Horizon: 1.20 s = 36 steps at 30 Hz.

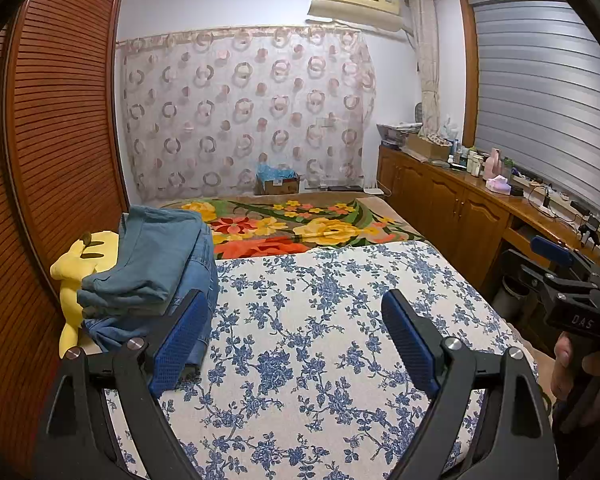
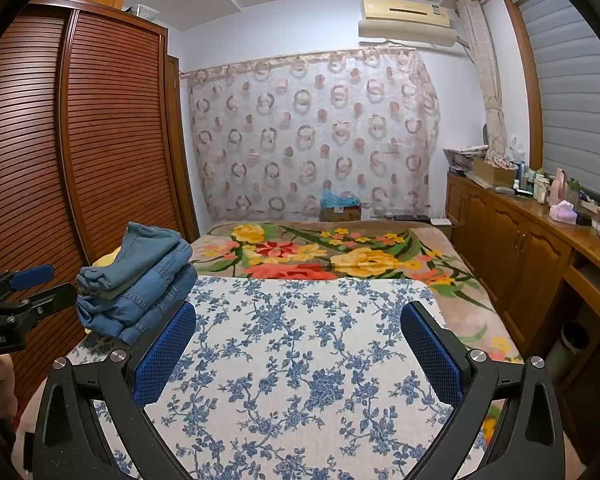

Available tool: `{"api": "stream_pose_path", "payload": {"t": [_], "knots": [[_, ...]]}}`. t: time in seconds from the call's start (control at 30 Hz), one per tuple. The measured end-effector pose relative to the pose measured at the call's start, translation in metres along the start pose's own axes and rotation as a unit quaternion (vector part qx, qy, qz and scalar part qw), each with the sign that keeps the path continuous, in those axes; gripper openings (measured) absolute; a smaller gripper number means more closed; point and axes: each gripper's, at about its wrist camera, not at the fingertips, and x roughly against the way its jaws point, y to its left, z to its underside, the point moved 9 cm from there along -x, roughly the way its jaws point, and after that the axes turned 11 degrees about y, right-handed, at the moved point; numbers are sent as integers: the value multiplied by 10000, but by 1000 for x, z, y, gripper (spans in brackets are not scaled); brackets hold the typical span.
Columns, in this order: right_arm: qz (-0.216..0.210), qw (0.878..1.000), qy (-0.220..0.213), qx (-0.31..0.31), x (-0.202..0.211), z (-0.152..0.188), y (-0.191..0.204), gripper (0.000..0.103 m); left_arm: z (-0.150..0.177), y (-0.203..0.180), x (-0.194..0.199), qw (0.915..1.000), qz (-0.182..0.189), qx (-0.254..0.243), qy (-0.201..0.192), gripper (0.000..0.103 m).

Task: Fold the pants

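A stack of folded denim pants [image 1: 156, 264] [image 2: 140, 284] lies at the left edge of the blue-flowered white cloth [image 1: 320, 340] [image 2: 300, 360] on the bed. The top pair is greenish blue and the lower ones are lighter blue. My left gripper [image 1: 295, 300] is open over the cloth with nothing between its blue pads, and its left finger [image 1: 180, 336] is just right of the stack. My right gripper [image 2: 299, 312] is open too, over bare cloth. Each gripper shows at the edge of the other's view: the right gripper [image 1: 540, 264] and the left gripper [image 2: 32, 284].
A yellow plush toy [image 1: 76, 264] lies behind the stack against the slatted wardrobe [image 1: 60, 140]. A bright flowered blanket [image 1: 300, 228] covers the far bed. A wooden cabinet [image 1: 460, 208] with bottles runs along the right. A cardboard box [image 1: 278, 184] stands by the curtain.
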Motion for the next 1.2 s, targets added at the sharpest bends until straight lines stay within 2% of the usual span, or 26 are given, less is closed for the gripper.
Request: {"api": "stream_pose_path", "payload": {"t": [1.2], "knots": [[27,10000,-23,-35,-1,2,1,102,2,-1,0,10000,-3,4,-5,89]]}}
